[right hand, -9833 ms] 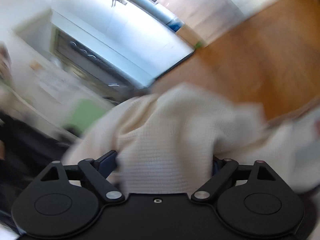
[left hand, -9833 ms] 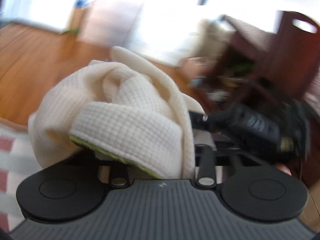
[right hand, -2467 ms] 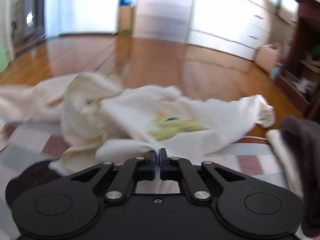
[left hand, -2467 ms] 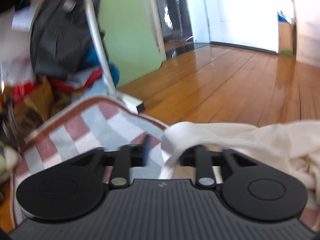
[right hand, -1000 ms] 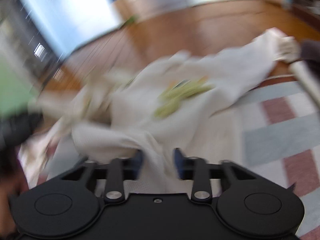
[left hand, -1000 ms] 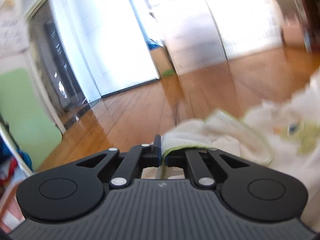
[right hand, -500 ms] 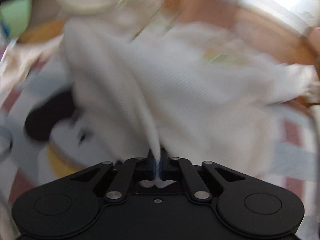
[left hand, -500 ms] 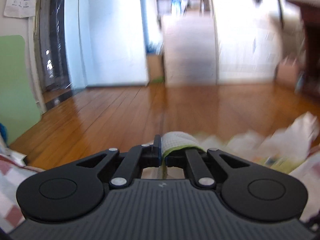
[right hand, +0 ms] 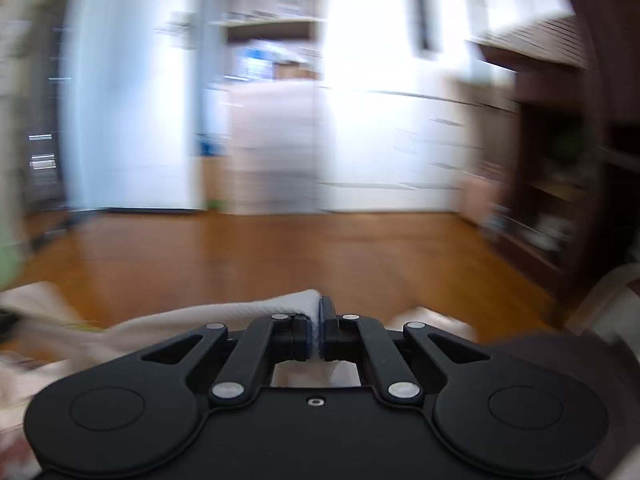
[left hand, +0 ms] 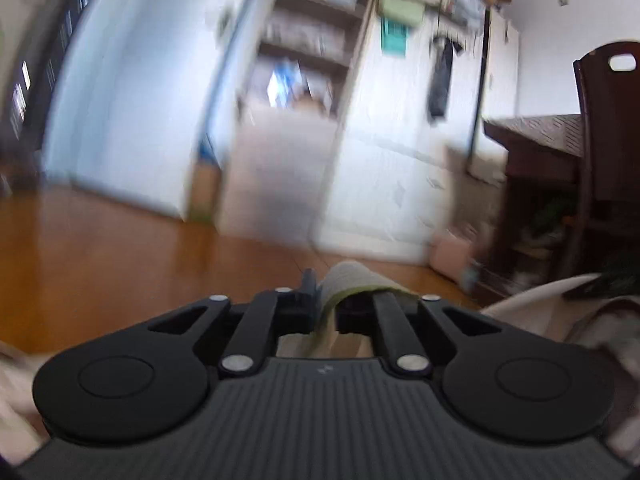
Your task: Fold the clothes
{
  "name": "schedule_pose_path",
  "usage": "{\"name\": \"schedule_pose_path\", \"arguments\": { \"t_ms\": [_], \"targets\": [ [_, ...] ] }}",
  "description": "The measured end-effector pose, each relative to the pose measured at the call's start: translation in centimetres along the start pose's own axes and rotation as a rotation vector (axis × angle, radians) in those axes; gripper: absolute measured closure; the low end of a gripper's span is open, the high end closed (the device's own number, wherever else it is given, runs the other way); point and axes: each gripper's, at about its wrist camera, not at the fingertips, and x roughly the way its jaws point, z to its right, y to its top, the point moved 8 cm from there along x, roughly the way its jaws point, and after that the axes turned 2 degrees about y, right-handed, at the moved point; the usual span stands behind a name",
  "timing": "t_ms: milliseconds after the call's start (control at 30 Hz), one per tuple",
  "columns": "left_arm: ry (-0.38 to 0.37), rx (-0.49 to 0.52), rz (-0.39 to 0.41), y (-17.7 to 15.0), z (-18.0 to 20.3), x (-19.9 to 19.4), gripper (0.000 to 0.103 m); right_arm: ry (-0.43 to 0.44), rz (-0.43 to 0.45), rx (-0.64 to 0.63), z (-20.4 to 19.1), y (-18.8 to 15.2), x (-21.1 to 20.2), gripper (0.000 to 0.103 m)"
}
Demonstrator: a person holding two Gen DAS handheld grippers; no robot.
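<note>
Cream garment [right hand: 248, 312] pinched in right tongs [right hand: 316, 334]; no legible writing, pics blurred.

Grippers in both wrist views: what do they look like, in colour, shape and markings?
Both are matte black. The left gripper has a ribbed grey-black body with a small pale logo, two round side discs, and linkage bars with silver pivot pins. The right gripper has a smooth black body, one centre screw, matching discs and pins, and blue-edged pads. No cables or sleeves show.

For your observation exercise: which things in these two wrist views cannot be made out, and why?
- Left wrist: most of the cream garment is hidden behind the left gripper.
- Right wrist: the garment's shape is cut off by the right gripper.
- Both: shelf contents are motion-blurred.
</note>
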Motion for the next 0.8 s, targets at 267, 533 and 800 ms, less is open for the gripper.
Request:
{"name": "schedule_pose_path", "arguments": {
  "t_ms": [267, 533, 800],
  "targets": [
    [0.051, 0.279, -0.698, -12.3, -0.9, 7.7, 0.047, -0.305, -0.364, 0.146, 8.6, -13.2, 8.4, 0.098],
    [0.032, 0.464, -0.847, -15.9, 2.1, 8.6, 0.034, -0.212, -0.469, 0.235, 9.1, -16.5, 9.4, 0.084],
    [0.002, 0.268, -0.772, -14.6, 3.0, 7.2, 0.031, 0.099, -0.507, 0.189, 6.3, -20.1, 5.5, 0.048]
  ]
}}
